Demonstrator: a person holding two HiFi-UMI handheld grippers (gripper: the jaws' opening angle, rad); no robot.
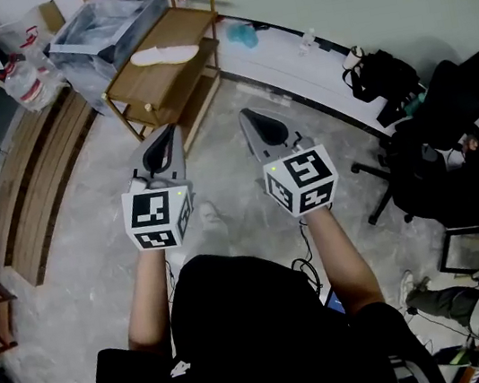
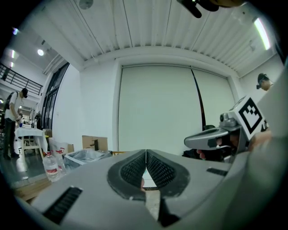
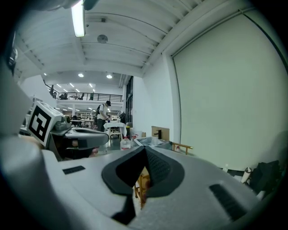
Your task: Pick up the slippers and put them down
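- Approaching the wooden rack (image 1: 149,87): both grippers are held about level, side by side, short of the rack's front and above bare floor.
- Left gripper (image 1: 172,134): its jaws are pressed together with nothing between them, and it points at the rack's near side.
- Right gripper (image 1: 248,116): its jaws are likewise closed and empty, and it points just past the rack's right end.
- White slipper (image 1: 164,55): it lies flat on the rack's upper surface, untouched and well apart from both grippers. A second slipper cannot be made out.
- Technique, as a judgement: part the jaws before reaching the rack, come in low and level, and pinch the slipper's thin edge rather than pressing down on it.
- Risk, as a judgement: the slipper looks light and flat, so closed tips would probably push it toward the clear plastic bin (image 1: 103,27) beside the rack.
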